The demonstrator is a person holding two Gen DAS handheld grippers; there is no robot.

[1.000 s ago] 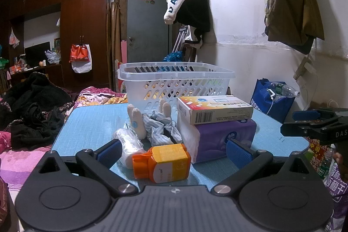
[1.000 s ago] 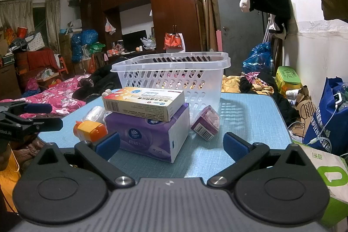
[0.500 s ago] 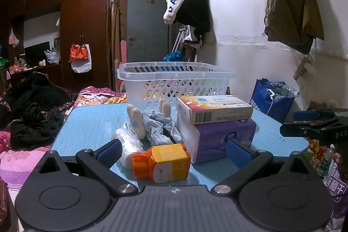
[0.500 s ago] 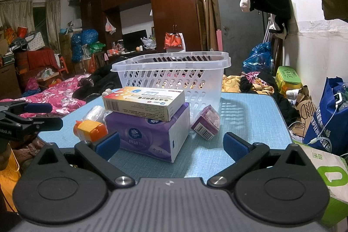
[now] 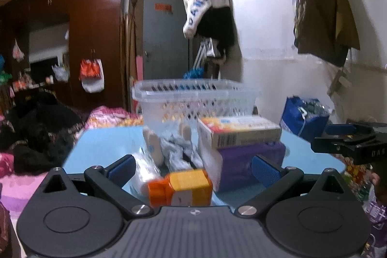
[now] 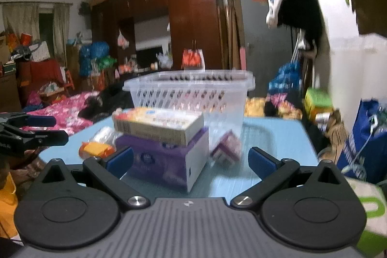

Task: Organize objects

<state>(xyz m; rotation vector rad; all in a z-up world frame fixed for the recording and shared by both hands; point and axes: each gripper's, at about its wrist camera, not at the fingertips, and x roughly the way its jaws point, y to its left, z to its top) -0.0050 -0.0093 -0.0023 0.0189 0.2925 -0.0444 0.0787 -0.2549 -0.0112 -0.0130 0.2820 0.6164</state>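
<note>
A white plastic basket (image 5: 197, 98) stands at the back of the blue table (image 5: 104, 142). In front of it lie a purple tissue pack (image 5: 244, 161) with a flat box (image 5: 238, 131) on top, rolled socks (image 5: 174, 149), a clear wrapped item (image 5: 145, 168) and an orange-yellow bottle (image 5: 183, 187) on its side. My left gripper (image 5: 192, 167) is open just in front of the bottle. My right gripper (image 6: 191, 160) is open before the tissue pack (image 6: 164, 161), with the box (image 6: 157, 123), a small purple packet (image 6: 226, 149) and the basket (image 6: 191, 93) beyond.
A blue bag (image 5: 302, 117) stands right of the table by the wall. Clothes hang on the wall (image 5: 210, 9). A bed with dark clothes (image 5: 36, 132) lies to the left. A green and white box (image 6: 367, 209) sits low at the right.
Both views are now blurred and the objects sit lower and closer in frame: both grippers have started moving toward the table items. Nothing on the table has moved.
</note>
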